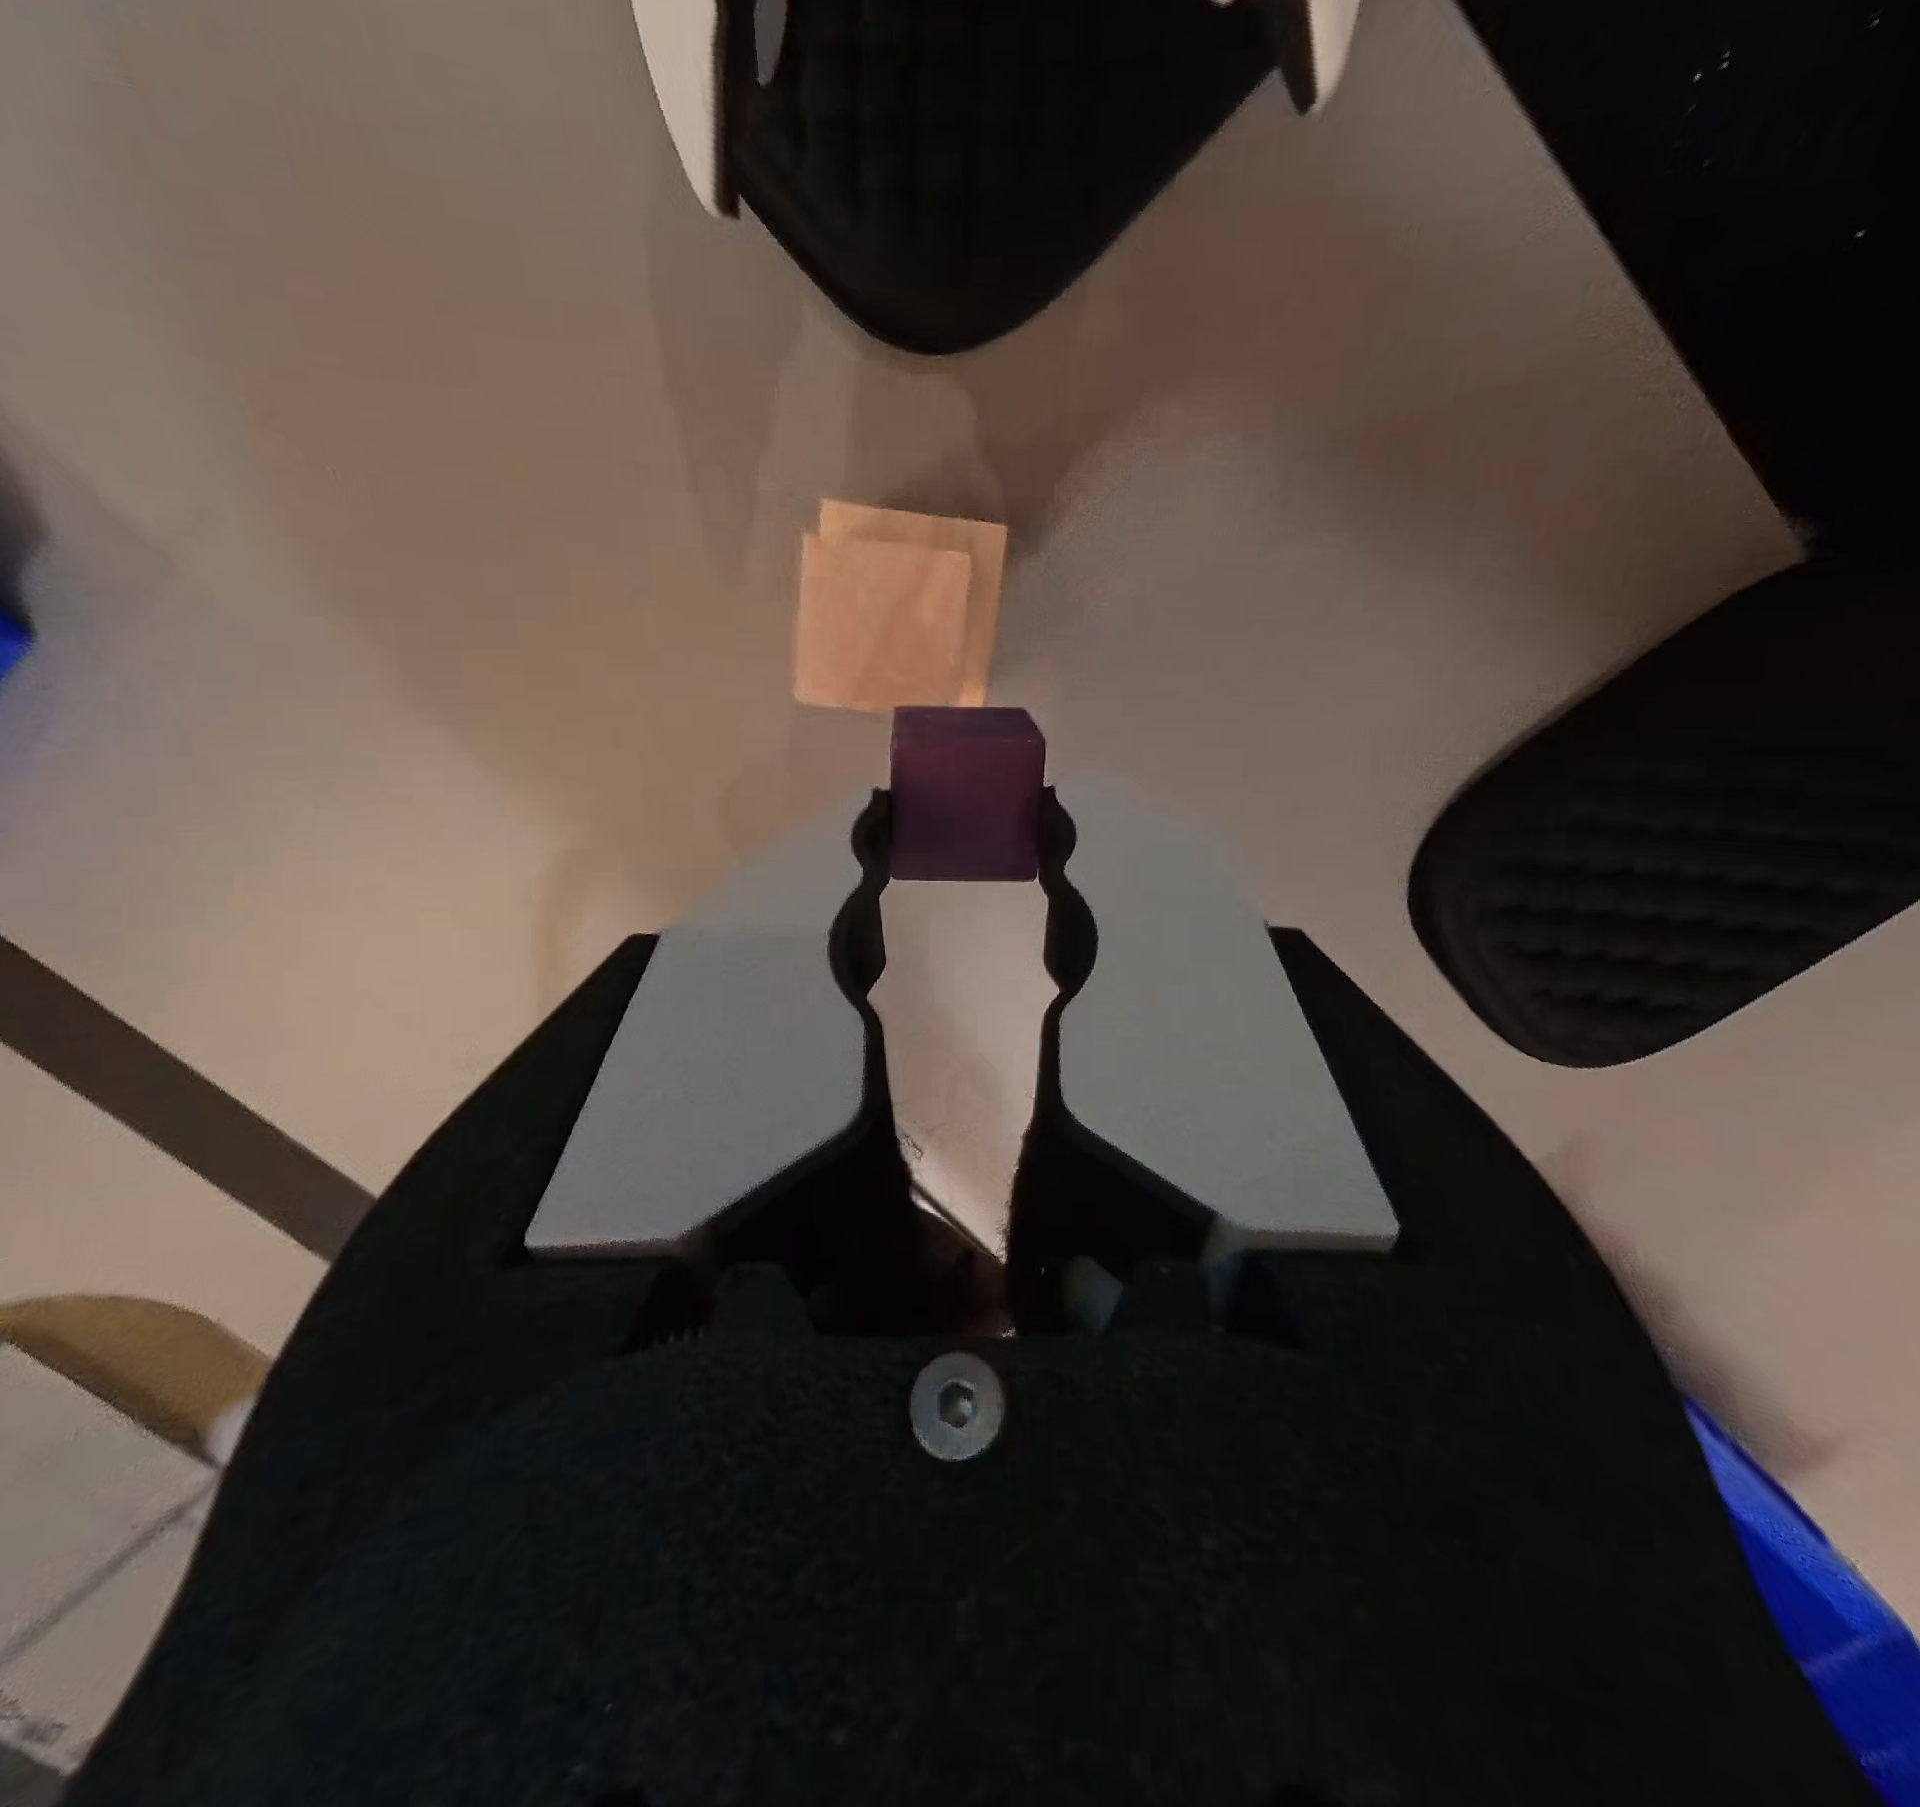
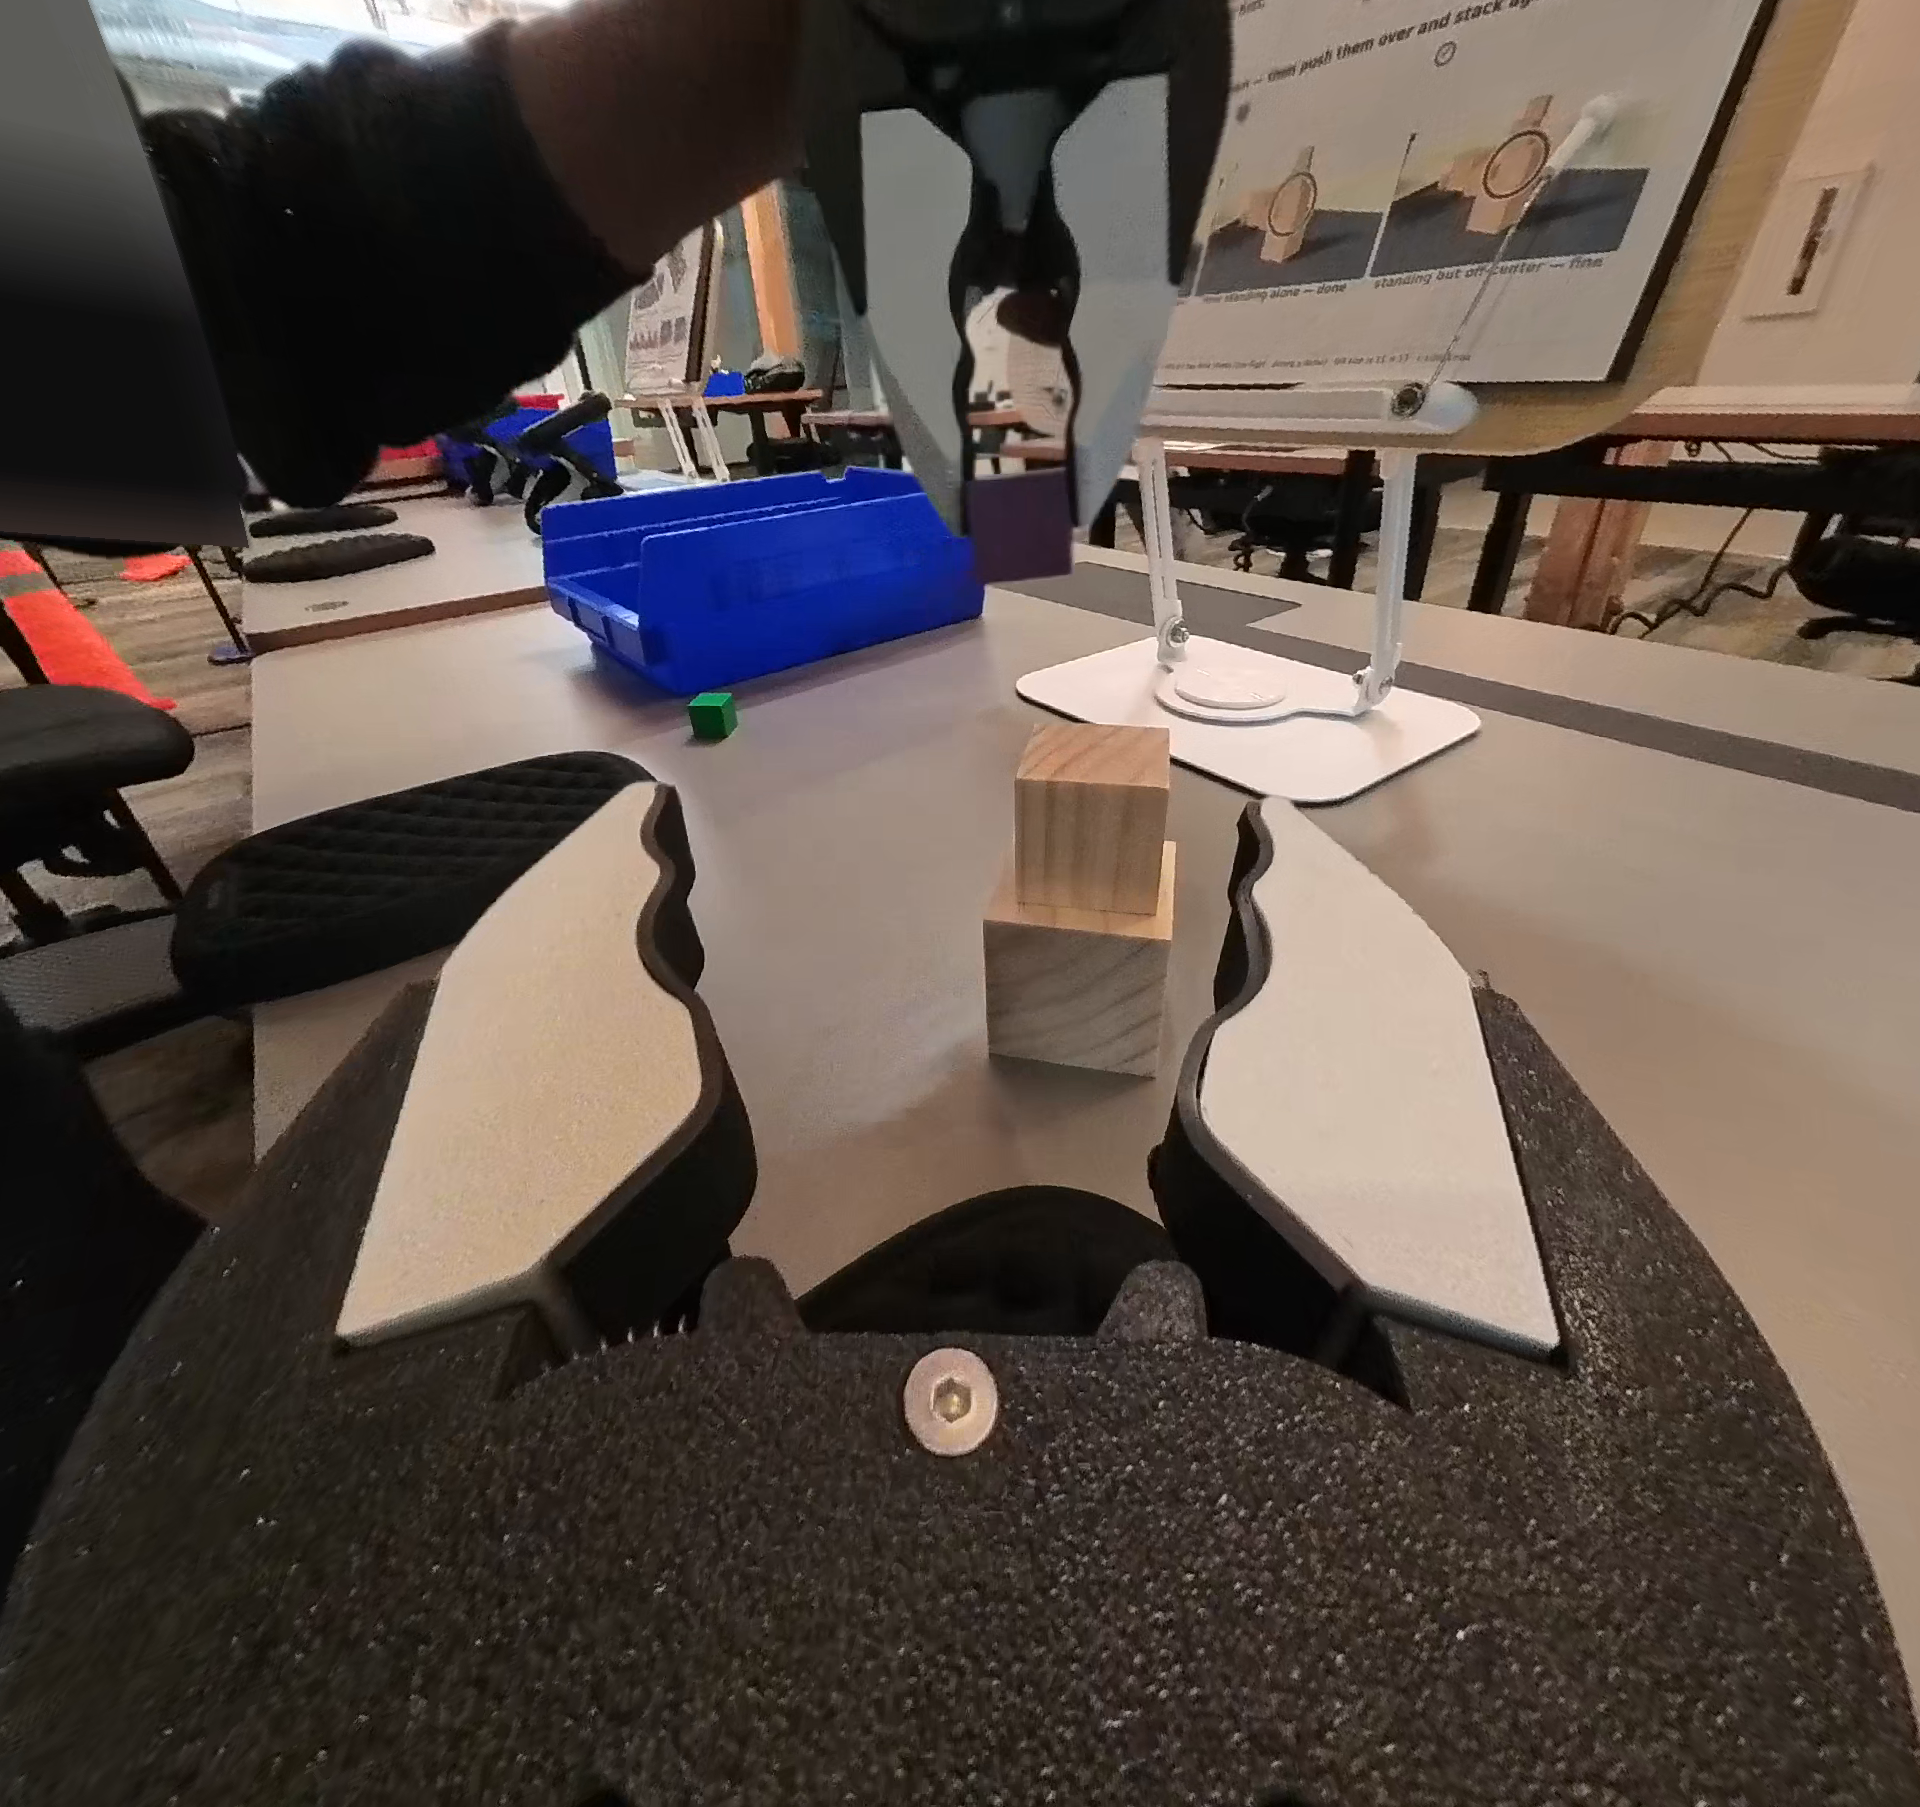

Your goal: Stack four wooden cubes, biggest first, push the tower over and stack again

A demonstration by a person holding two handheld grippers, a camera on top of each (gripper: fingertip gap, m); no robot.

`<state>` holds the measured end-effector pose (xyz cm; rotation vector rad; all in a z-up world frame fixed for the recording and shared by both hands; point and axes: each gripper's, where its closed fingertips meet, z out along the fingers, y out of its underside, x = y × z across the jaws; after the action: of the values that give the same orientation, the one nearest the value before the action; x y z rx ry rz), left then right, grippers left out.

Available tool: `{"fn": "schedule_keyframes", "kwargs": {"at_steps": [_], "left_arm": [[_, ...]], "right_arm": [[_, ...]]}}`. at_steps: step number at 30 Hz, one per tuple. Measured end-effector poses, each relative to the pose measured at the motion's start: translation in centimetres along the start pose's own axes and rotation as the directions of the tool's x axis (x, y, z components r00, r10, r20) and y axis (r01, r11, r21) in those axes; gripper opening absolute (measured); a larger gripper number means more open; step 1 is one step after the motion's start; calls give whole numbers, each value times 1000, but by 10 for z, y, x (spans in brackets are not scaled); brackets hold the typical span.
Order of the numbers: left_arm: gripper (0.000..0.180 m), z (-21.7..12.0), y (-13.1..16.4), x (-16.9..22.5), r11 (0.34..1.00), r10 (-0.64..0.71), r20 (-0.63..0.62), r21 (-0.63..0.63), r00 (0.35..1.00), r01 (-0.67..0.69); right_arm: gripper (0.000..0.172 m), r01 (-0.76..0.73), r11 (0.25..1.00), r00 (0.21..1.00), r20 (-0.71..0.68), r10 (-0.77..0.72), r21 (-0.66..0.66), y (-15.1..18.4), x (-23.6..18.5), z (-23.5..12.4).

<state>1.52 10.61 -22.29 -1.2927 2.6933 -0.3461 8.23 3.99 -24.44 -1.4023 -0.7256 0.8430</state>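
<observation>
Overhead, the left gripper point(image 1: 966, 827) is pinching a purple cube point(image 1: 966, 791) above two stacked wooden blocks point(image 2: 1086, 926), while the right gripper point(image 2: 961, 910) is resting with jaws spread around them.

Purple cube point(image 1: 966, 793), pale wooden blocks point(image 2: 1086, 916), blue bin point(image 2: 764, 578), green cube point(image 2: 713, 716).

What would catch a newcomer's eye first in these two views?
Probably the purple cube, pinched between the left gripper fingertips and hanging in the air above a two-block wooden stack on the grey table. Next, the right gripper, open wide beside that stack, then the blue bin farther back.
</observation>
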Motion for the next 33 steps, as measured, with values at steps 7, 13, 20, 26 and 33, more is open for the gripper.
{"fn": "schedule_keyframes", "kwargs": {"at_steps": [7,13,20,26,33], "left_arm": [[26,21,-13,-16,999,30,-43,-20,999,-31],[27,36,-7,-19,999,17,-61,-38,998,-19],[27,39,-7,-18,999,20,-67,-45,998,-23],[27,42,-12,-16,999,28,-77,-43,997,-31],[27,45,-11,-18,998,13,-73,-54,997,-17]], "right_arm": [[98,2,1000,1000,-3,-2,7,-1,0,-1],[98,-3,1000,1000,-6,3,20,-2,1,-2],[98,-3,1000,1000,-6,3,25,-3,1,-2],[97,-1,1000,1000,-6,1,24,-3,1,-2],[97,-1,1000,1000,-6,1,26,-3,1,-2]]}}
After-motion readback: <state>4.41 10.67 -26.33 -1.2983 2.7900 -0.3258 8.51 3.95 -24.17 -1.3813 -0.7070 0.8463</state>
